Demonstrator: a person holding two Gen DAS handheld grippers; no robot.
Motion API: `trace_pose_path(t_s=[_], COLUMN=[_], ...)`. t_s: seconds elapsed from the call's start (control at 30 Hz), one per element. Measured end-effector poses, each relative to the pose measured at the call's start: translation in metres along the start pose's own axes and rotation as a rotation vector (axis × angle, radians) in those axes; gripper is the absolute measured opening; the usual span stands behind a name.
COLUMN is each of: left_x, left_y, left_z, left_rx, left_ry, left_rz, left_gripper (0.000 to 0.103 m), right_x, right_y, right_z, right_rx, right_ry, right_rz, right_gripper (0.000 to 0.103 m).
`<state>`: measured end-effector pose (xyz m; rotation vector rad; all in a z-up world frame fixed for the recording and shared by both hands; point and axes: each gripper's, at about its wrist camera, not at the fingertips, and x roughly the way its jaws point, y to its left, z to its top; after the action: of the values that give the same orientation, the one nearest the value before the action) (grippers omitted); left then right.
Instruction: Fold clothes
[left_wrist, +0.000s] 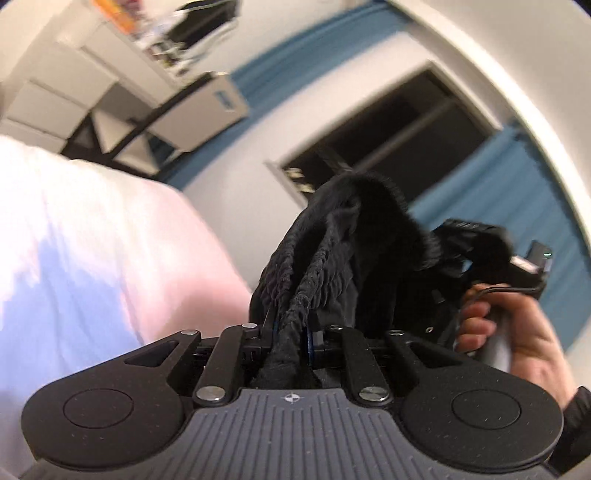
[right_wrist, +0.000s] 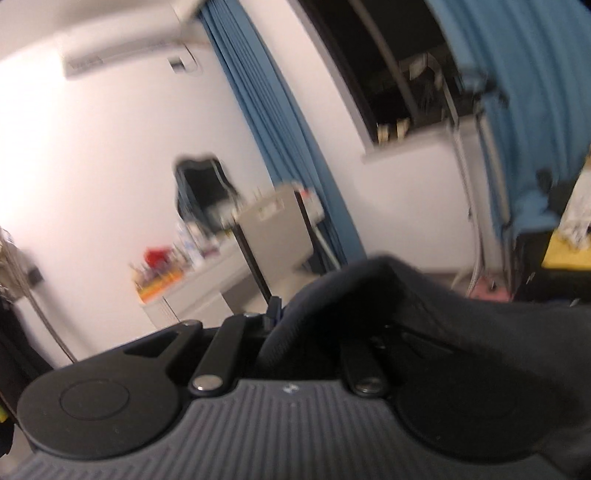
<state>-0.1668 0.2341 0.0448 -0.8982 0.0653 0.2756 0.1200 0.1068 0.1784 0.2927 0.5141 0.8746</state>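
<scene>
Where the left gripper (left_wrist: 290, 332) closes, its two black fingers stand narrow with a bunched, gathered edge of the black ribbed-knit garment (left_wrist: 332, 236) pinched between them, the cloth rising from the jaws in a twisted rope and then spreading into a fuzzy dark fold held up in the air. At the right gripper (right_wrist: 295, 325) the same dark fabric (right_wrist: 424, 306) drapes over the jaws and covers one finger altogether, so I cannot tell from that view whether it is clamped or merely laid across; the left view shows the person's right hand (left_wrist: 517, 332) around that tool's handle, just beside the hanging cloth. Both cameras look out into the room, at a white wall (right_wrist: 110, 166), blue curtains (right_wrist: 280, 122) and a dark window (left_wrist: 399, 129), and both are blurred, so the garment seems to be aloft and moving rather than lying on any surface; a pale pink-white cloth (left_wrist: 74, 240) fills the left of the left view. The main risk, as I judge it, is that the left grip holds a thick twisted bunch rather than one clean edge: layers could slide out unevenly under a shake, or the twist could carry into the fold. If the right side is only draped, it could slip off and drop.
</scene>
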Motion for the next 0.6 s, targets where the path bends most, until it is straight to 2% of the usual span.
trace_pose_path(t_s=[0.07,0.17,0.27,0.37,0.47,0.53,0.57,0.6], left_x=[0.018,0.037,0.055,0.074,0.092,0.105,0.108,0.106], left_y=[0.014,0.031,0.047,0.064,0.081,0.092,0.095,0.093], left_z=[0.001,0.0,-0.001,-0.003,-0.004,-0.005,-0.005,-0.005], left_rx=[-0.01,-0.017,-0.024,-0.031,-0.038,-0.042,-0.046,-0.05], left_ry=[0.005,0.018,0.031,0.044,0.057,0.066,0.071,0.074], left_rz=[0.039,0.081,0.123,0.166,0.208,0.236,0.249,0.258], left_gripper=[0.015,0.015,0.015,0.017,0.02,0.025,0.027,0.035], right_x=[0.071,0.168,0.234,0.253,0.249,0.243,0.241,0.231], right_y=[-0.014,-0.048,-0.083,-0.108,-0.118,-0.119,-0.12,-0.113], right_z=[-0.012,-0.048,-0.09,-0.116,-0.117,-0.114,-0.113,-0.105], right_rx=[-0.007,0.01,0.028,0.078,0.104,0.107,0.109,0.101], right_ry=[0.081,0.211,0.31,0.293,0.284,0.29,0.293,0.296], right_rz=[-0.041,-0.101,-0.144,-0.113,-0.066,-0.046,-0.036,-0.036], right_gripper=[0.01,0.01,0.01,0.01,0.01,0.012,0.013,0.027])
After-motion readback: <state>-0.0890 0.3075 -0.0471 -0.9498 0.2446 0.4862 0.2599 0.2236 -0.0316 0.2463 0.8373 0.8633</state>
